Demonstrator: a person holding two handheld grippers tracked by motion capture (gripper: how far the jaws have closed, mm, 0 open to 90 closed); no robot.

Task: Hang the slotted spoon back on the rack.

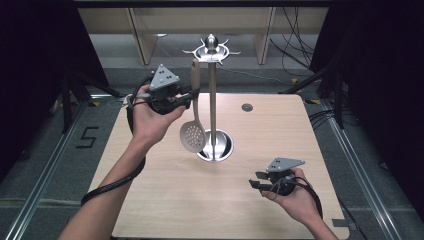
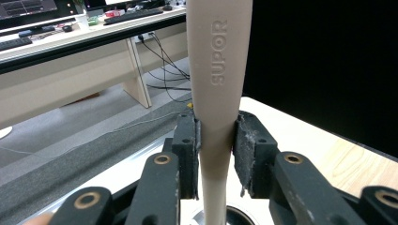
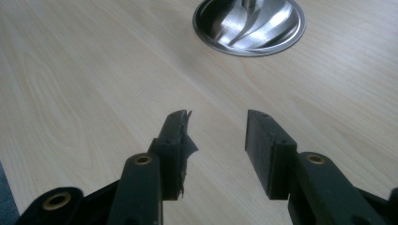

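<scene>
From my end the stand (image 1: 212, 100) is the anchor. The skimmer (image 1: 192, 125) hangs upright just left of its pole, long axis vertical, top by the hook ring. My left gripper (image 1: 192, 92) clamps its handle from the left. Right gripper (image 1: 256, 181), jaws apart and empty, sits low near the base, well off.

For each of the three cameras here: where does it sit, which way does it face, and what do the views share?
High view: above the person's side, facing forward and down on the table; both forearms, left gripper and right gripper show.
Left gripper view: on the left gripper, looking along its jaws clamped on the skimmer handle.
Right gripper view: on the right gripper, low over the table, facing the stand base, jaws apart.
Shared: the stand base shows in the high and right gripper views.
</scene>
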